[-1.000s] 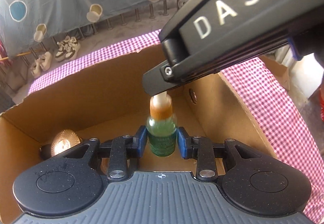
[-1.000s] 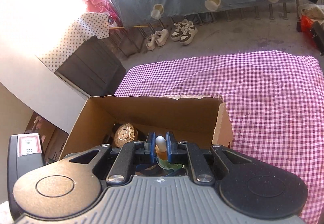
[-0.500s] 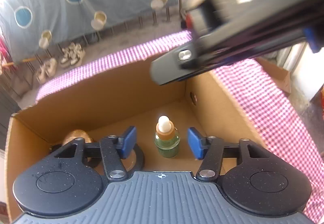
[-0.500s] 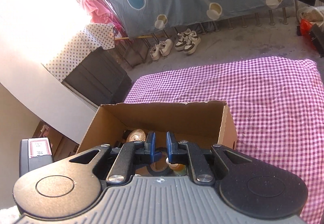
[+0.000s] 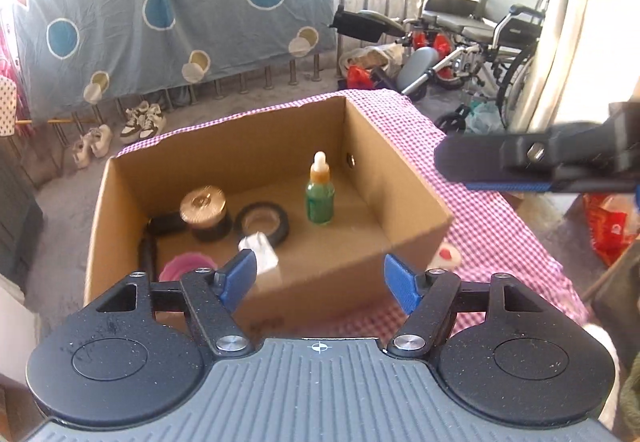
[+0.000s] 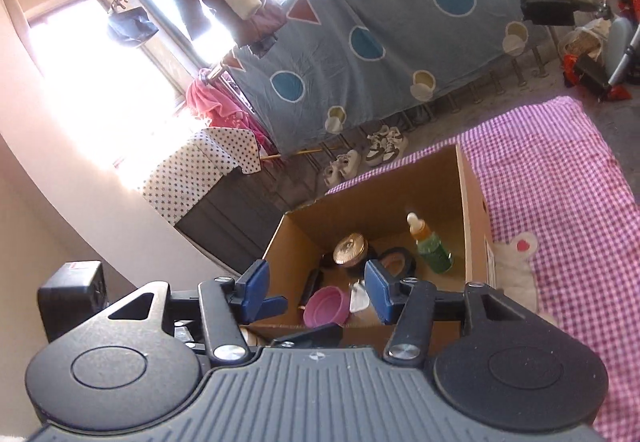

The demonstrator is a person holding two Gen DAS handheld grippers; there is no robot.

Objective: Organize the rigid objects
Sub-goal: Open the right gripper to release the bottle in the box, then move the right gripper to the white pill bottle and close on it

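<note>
Checked tablecloth [image 5: 500, 226] bears cardboard box [image 5: 404, 178] before hanging blue sheet [image 5: 168, 2].

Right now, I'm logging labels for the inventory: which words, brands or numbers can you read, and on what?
No text can be read in either view.
Box: dark print on its front wall, too blurred to read.
Bottle: any label is too small to read.
Sticker on the box's outer side: too small to read.

Green dropper bottle [image 5: 319, 193] upright in cardboard box [image 5: 404, 178]
</note>
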